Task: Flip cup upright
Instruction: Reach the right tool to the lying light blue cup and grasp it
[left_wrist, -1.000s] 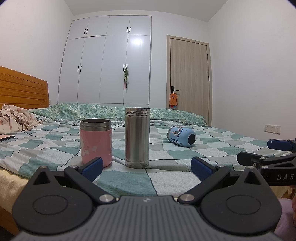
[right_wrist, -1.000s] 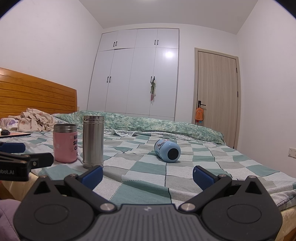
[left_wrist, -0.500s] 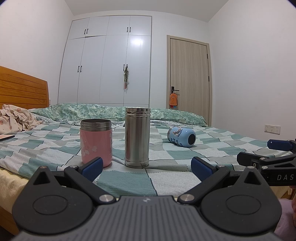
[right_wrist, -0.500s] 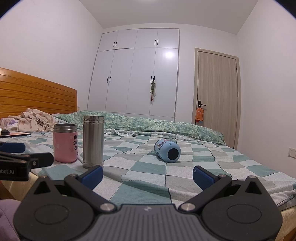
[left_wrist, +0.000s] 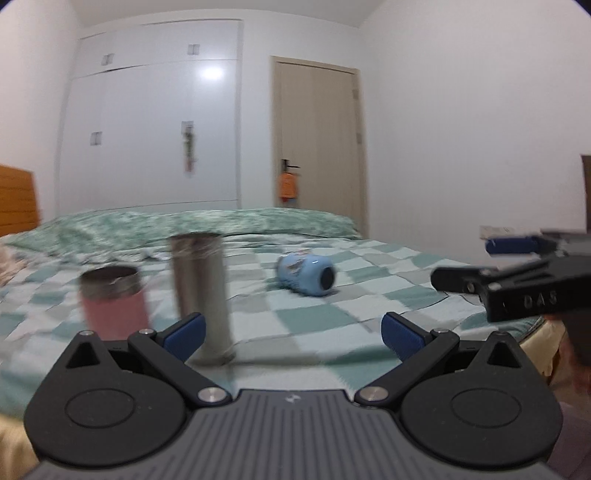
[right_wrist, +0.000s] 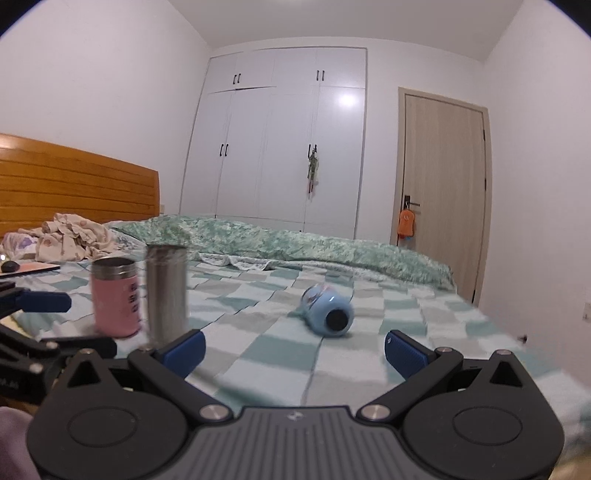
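A light blue cup (left_wrist: 306, 274) lies on its side on the checked bedspread, its dark end facing me; it also shows in the right wrist view (right_wrist: 328, 315). My left gripper (left_wrist: 291, 336) is open and empty, short of the cup and a little to its left. My right gripper (right_wrist: 294, 350) is open and empty, with the cup ahead between its fingers but still apart. The right gripper also shows at the right edge of the left wrist view (left_wrist: 517, 284).
A pink cup (left_wrist: 113, 302) and a tall steel cup (left_wrist: 201, 288) stand upright at the left, close to my left gripper's left finger. Crumpled clothes (right_wrist: 70, 236) and a wooden headboard (right_wrist: 74, 192) are at far left. A folded quilt (right_wrist: 295, 240) lies behind.
Both grippers have risen and moved forward toward the bed; the left view has swung to the right and is blurred. The cups have not moved.
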